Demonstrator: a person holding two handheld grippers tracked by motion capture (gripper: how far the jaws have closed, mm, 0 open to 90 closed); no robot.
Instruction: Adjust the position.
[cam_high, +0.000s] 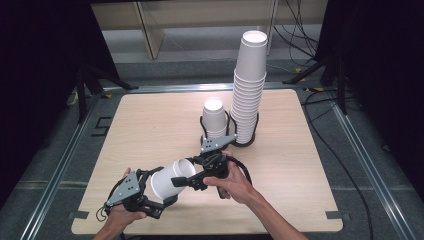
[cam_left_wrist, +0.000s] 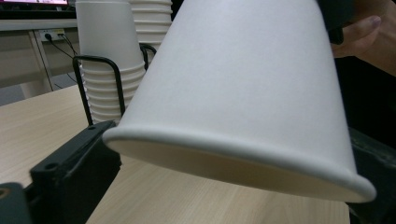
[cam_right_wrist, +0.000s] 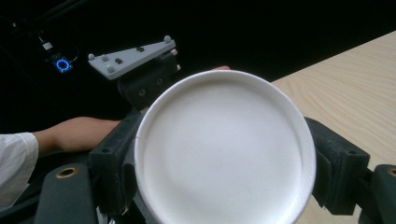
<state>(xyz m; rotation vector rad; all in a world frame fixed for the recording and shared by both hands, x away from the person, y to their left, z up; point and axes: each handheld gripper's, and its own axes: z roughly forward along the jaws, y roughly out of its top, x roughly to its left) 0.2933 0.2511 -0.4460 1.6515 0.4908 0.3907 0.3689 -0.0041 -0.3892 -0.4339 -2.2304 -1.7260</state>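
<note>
White paper makes up the cup (cam_high: 173, 179) lying on its side above the near part of the wooden table (cam_high: 150, 120), held between the two grippers. At the left, the left gripper (cam_high: 159, 192) has its jaws standing either side of the cup's wide rim; whether its pads press on the rim I cannot tell. Just right of it, the right gripper (cam_high: 195, 176) pinches the cup's narrow bottom end, its jaws pressing both sides in the right gripper view (cam_right_wrist: 224, 154). Farther back, a short stack of cups (cam_high: 214, 119) sits in a black wire holder (cam_high: 202, 127), and right of it a tall stack (cam_high: 248, 85) rises.
</note>
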